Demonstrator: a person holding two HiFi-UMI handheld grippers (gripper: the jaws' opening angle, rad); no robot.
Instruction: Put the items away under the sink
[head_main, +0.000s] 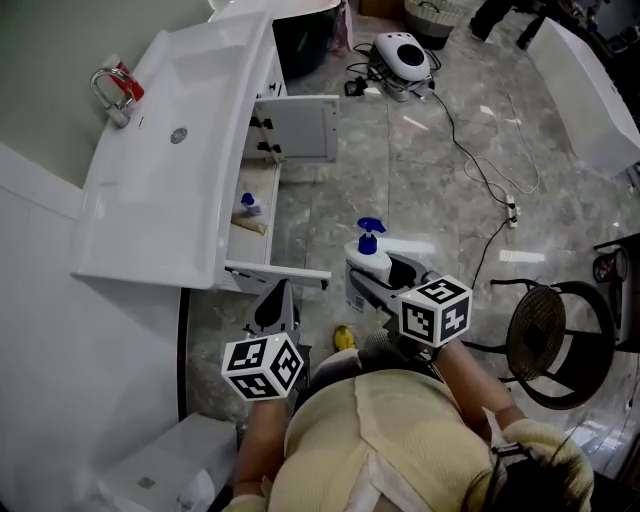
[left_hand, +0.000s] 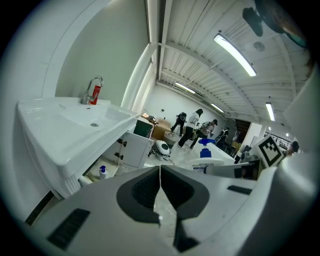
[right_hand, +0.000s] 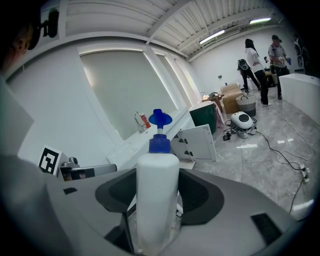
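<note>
My right gripper (head_main: 366, 276) is shut on a white pump bottle (head_main: 368, 256) with a blue pump head, held upright above the floor in front of the sink cabinet. In the right gripper view the bottle (right_hand: 157, 196) stands between both jaws. My left gripper (head_main: 277, 306) is shut and empty, near the lower open cabinet door (head_main: 280, 272); its jaws (left_hand: 160, 186) meet with nothing in them. The white sink (head_main: 165, 160) is at the left, both cabinet doors open. A small bottle with a blue cap (head_main: 248, 205) stands inside the cabinet and also shows as a small bottle (left_hand: 102, 172) in the left gripper view.
The upper open door (head_main: 300, 127) juts over the floor. A white round device (head_main: 403, 52) with cables lies at the back. A black round stool (head_main: 545, 342) is at the right. A yellow item (head_main: 344, 338) lies on the floor. People (left_hand: 189, 129) stand far off.
</note>
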